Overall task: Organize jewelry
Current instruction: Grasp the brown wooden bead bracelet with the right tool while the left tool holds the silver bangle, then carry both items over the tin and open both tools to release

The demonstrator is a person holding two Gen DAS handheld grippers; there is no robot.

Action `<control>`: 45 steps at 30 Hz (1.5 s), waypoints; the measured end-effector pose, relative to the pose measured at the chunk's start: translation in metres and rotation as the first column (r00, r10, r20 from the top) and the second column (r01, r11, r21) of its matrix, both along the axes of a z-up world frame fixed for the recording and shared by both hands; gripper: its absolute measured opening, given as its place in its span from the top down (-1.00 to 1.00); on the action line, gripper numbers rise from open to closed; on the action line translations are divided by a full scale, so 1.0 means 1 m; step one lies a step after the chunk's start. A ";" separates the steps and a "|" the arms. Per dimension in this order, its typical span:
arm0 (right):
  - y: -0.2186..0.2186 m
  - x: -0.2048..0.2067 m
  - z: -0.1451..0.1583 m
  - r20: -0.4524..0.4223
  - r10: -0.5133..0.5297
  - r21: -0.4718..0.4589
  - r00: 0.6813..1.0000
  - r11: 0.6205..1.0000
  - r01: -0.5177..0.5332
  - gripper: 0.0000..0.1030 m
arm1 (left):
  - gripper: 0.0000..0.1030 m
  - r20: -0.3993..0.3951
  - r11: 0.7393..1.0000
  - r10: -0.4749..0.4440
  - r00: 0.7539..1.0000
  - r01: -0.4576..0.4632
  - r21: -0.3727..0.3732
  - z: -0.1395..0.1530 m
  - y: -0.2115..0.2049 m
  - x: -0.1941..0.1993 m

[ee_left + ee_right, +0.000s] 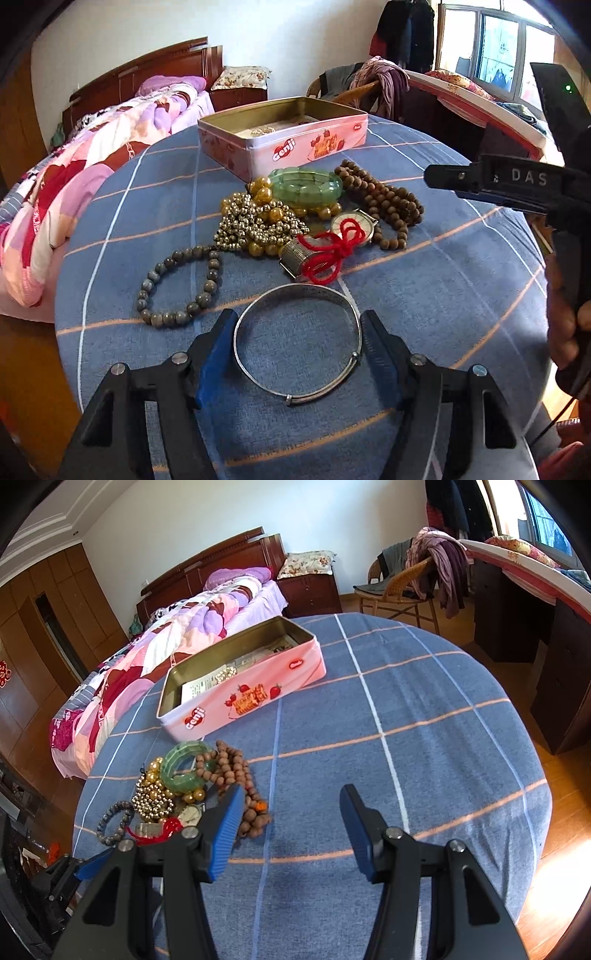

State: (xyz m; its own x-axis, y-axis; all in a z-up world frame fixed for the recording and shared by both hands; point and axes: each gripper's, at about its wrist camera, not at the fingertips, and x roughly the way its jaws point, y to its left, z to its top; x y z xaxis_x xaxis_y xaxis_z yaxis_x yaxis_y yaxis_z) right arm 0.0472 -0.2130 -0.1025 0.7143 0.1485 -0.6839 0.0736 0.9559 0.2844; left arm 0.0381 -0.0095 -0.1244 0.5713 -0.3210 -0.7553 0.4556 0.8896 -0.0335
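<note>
A silver bangle (pixel 297 343) lies on the blue checked cloth between the fingers of my left gripper (pixel 298 325); the pads touch or nearly touch its sides. Beyond it is a pile: grey bead bracelet (pixel 177 288), gold beads (pixel 255 225), green bracelet (pixel 306 186), brown wooden beads (pixel 384 203), a watch (pixel 352 230) with red cord (pixel 328 254). The open pink Genji tin (pixel 284 140) stands behind, some jewelry inside. My right gripper (pixel 291 797) is open and empty, hovering right of the pile (pixel 184 790); the tin (pixel 243 686) is beyond. The right gripper also shows in the left wrist view (pixel 436 177).
The round table's cloth (pixel 406 738) is bare on its right half. A bed with a pink quilt (pixel 166 646) is to the left, a wicker chair (pixel 399 587) and a dark desk (pixel 535 627) behind and to the right.
</note>
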 end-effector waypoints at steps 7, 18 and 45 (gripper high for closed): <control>0.011 0.006 -0.002 -0.014 0.060 0.012 0.998 0.998 -0.060 -0.12 | -0.32 -0.013 0.993 0.017 1.000 -0.019 -0.115 0.006 0.016 0.000; 0.039 0.040 -0.018 -0.113 0.169 -0.018 0.979 0.985 -0.172 0.27 | -0.32 0.059 0.966 0.119 0.991 -0.102 -0.238 0.044 0.045 0.014; 0.000 0.066 0.054 0.172 0.008 0.045 0.985 0.999 -0.016 0.53 | -0.32 0.158 0.938 0.199 0.967 -0.141 -0.316 0.083 0.008 0.097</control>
